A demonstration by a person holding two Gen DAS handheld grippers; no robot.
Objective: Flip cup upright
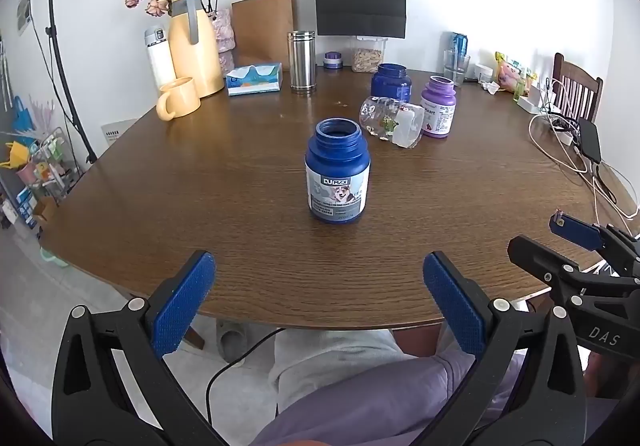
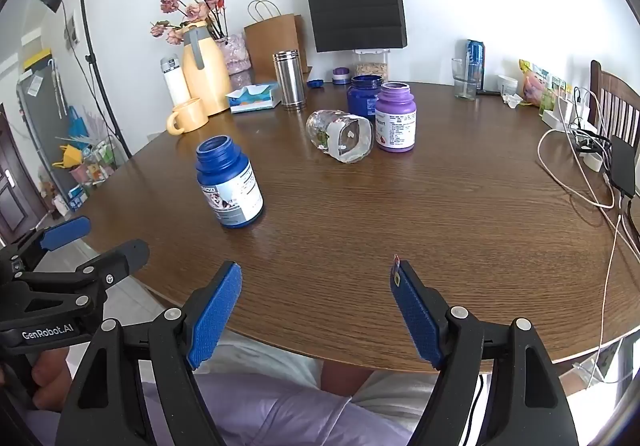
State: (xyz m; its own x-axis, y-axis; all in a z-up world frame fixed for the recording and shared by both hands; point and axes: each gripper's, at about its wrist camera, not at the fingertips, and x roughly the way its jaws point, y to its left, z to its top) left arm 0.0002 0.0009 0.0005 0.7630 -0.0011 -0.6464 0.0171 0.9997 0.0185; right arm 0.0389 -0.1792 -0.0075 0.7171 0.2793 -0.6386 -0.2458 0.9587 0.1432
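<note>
A clear glass cup [image 1: 390, 121] with printed decorations lies on its side on the brown table [image 1: 240, 186], beside a purple bottle [image 1: 438, 107]; in the right wrist view the cup [image 2: 340, 135] shows its open mouth toward me. My left gripper [image 1: 318, 264] is open and empty at the table's near edge, well short of the cup. My right gripper [image 2: 316, 274] is open and empty, also at the near edge. The right gripper also shows in the left wrist view [image 1: 560, 238], and the left gripper shows in the right wrist view [image 2: 108, 238].
An open blue bottle [image 1: 338, 172] stands upright between the grippers and the cup. A second blue bottle [image 1: 391, 81] stands behind the cup. A yellow mug [image 1: 179, 98], yellow jug, tissue box, steel tumbler [image 1: 302, 62] and bags line the back. Cables [image 1: 568, 150] lie at the right.
</note>
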